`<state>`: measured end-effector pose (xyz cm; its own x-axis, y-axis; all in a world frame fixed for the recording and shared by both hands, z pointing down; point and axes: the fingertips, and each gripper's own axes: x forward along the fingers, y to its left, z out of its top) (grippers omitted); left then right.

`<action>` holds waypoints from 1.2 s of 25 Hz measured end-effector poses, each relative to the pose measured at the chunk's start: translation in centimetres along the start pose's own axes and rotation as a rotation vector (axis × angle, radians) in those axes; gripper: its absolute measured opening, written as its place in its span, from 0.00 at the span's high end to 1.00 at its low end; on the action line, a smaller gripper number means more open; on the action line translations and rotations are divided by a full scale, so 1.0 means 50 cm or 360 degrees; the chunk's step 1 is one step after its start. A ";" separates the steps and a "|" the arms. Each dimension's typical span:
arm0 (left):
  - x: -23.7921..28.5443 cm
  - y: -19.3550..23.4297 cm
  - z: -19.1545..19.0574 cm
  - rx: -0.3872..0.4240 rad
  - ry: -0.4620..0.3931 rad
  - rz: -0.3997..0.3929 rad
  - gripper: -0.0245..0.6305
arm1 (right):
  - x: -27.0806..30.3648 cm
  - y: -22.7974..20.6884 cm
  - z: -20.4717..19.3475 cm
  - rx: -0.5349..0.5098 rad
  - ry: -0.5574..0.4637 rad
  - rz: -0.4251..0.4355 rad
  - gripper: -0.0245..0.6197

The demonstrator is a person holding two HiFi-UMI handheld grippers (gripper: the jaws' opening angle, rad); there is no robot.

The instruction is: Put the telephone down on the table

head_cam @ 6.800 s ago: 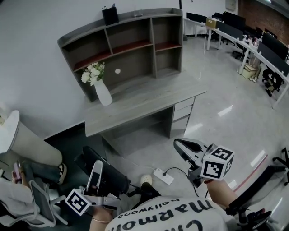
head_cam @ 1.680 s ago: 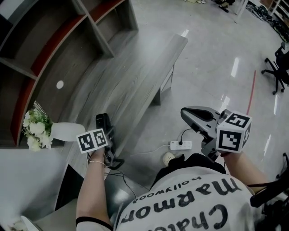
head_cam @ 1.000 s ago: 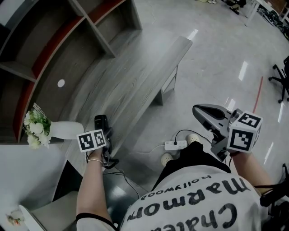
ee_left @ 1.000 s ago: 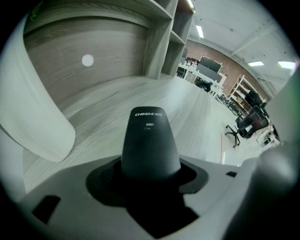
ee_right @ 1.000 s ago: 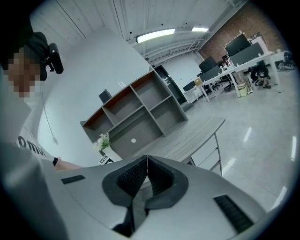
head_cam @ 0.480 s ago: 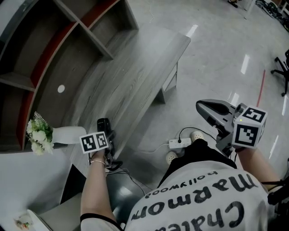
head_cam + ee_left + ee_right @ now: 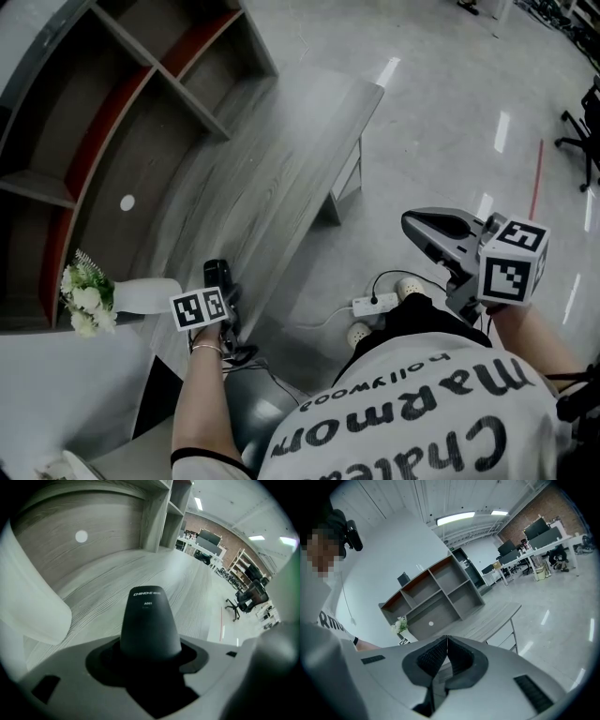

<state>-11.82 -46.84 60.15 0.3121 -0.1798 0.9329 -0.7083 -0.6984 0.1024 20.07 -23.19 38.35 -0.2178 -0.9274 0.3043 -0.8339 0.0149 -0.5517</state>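
Left gripper is clamped on the telephone - a dark handset. In the left gripper view the telephone stands up out of the jaws, its narrow top end pointing ahead and its lower part seated between the pads. So the telephone is in the left gripper, over the near edge of the table, not set down yet. I cannot tell whether any part of it touches the wood.

Right gripper is held well off to the right of the left one, out over the floor and away from the table. In its own view the right gripper has its ribbed pads pressed together with nothing between them - closed and empty.

Just left of the left gripper is a white vase with flowers. It fills the left edge of the left gripper view, so it is close. Ahead of the left gripper the table is bare wood, and the shelf unit rises beyond it.

Step, as I judge it: carry done, placement about to start. The next move calls for lowering the telephone onto the bare wood ahead, keeping to the right of the vase. It should lie flat before the jaws let go, far enough in from the edge not to slide off. The right gripper looks unneeded.
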 end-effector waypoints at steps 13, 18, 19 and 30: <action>0.002 0.000 -0.001 0.0024 -0.0021 -0.0002 0.54 | -0.011 0.008 0.005 -0.0006 -0.0050 -0.0037 0.94; 0.003 0.001 0.000 0.0028 -0.0021 0.0016 0.54 | -0.011 0.006 0.002 0.0001 -0.0057 -0.0051 0.94; 0.004 0.002 -0.001 0.0031 -0.0020 0.0019 0.54 | -0.011 0.006 0.000 0.0004 -0.0057 -0.0054 0.94; 0.008 0.002 -0.004 0.0053 -0.0002 0.0048 0.54 | -0.013 0.007 -0.006 0.0006 -0.0060 -0.0061 0.94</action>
<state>-11.88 -46.83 60.60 0.2918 -0.2022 0.9349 -0.6959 -0.7154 0.0625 19.77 -22.46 38.16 -0.1662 -0.9406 0.2960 -0.8393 -0.0225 -0.5431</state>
